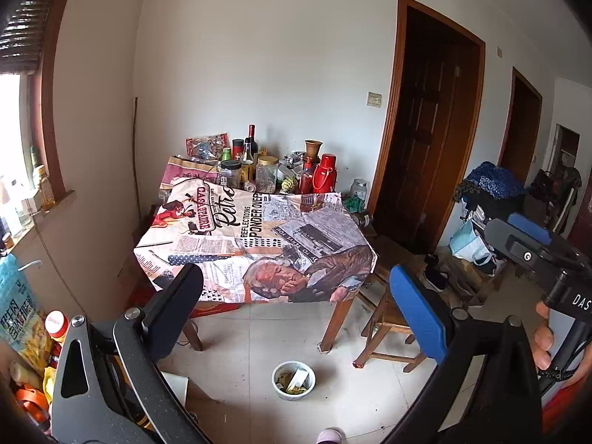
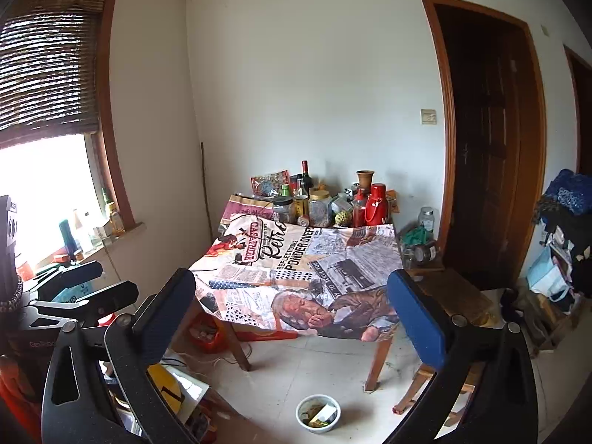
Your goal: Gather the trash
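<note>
Trash sits in the white bowl on the floor before the covered table. Your left gripper and right gripper both gape empty, well above it.

Both my wrist cameras look slightly down across the floor at the table, from well back. They share the table and the bowl before it; my right view sits further right.

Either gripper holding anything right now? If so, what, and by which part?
Nothing. Left gripper and right gripper both have open, empty jaws, raised above the table.
</note>
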A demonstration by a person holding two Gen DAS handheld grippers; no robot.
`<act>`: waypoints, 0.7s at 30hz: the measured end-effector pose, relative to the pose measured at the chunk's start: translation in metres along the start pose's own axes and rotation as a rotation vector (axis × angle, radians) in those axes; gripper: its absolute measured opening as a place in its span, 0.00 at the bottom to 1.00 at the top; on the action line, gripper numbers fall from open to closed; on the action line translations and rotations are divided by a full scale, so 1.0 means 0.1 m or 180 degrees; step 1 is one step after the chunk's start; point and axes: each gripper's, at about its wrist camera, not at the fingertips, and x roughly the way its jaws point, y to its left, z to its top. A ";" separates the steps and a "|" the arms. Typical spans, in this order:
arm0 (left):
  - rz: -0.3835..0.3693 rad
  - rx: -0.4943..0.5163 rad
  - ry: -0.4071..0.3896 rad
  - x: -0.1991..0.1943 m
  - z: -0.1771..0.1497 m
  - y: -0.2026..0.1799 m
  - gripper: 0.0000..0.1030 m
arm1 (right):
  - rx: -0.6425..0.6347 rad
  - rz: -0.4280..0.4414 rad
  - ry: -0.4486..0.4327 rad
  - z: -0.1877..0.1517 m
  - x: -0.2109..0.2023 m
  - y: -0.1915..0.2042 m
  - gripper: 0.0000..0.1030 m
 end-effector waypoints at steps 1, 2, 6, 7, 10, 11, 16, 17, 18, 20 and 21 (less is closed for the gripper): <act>-0.0003 0.0000 -0.0014 -0.03 -0.01 0.01 0.98 | -0.0015 -0.0004 0.0002 0.01 -0.04 0.01 1.00; -0.0009 -0.0001 -0.0024 -0.07 -0.01 0.01 0.98 | -0.0034 -0.0006 0.0001 0.01 -0.04 0.03 1.00; -0.0031 0.0012 -0.0049 -0.14 -0.03 0.00 0.98 | -0.0113 -0.0028 -0.0018 0.02 -0.10 0.10 1.00; -0.0029 0.0017 -0.0054 -0.16 -0.03 -0.01 0.98 | -0.0122 -0.0028 -0.0022 0.00 -0.14 0.10 1.00; -0.0036 0.0037 -0.0073 -0.18 -0.01 -0.02 0.98 | -0.0148 -0.0016 -0.0024 -0.01 -0.18 0.12 1.00; -0.0042 0.0045 -0.0081 -0.19 -0.01 -0.03 0.98 | -0.0156 -0.0017 -0.0026 -0.01 -0.20 0.12 1.00; -0.0067 0.0062 -0.0106 -0.21 -0.01 -0.06 0.98 | -0.0176 -0.0022 -0.0009 -0.04 -0.25 0.13 1.00; -0.0071 0.0067 -0.0111 -0.21 -0.01 -0.07 0.98 | -0.0176 -0.0022 -0.0006 -0.04 -0.26 0.13 1.00; -0.0073 0.0076 -0.0113 -0.20 0.00 -0.08 0.98 | -0.0174 -0.0021 -0.0001 -0.04 -0.27 0.13 1.00; -0.0076 0.0085 -0.0120 -0.20 -0.01 -0.10 0.98 | -0.0167 -0.0026 0.0010 -0.04 -0.27 0.12 1.00; -0.0073 0.0086 -0.0127 -0.20 -0.01 -0.10 0.98 | -0.0159 -0.0028 0.0016 -0.03 -0.27 0.11 1.00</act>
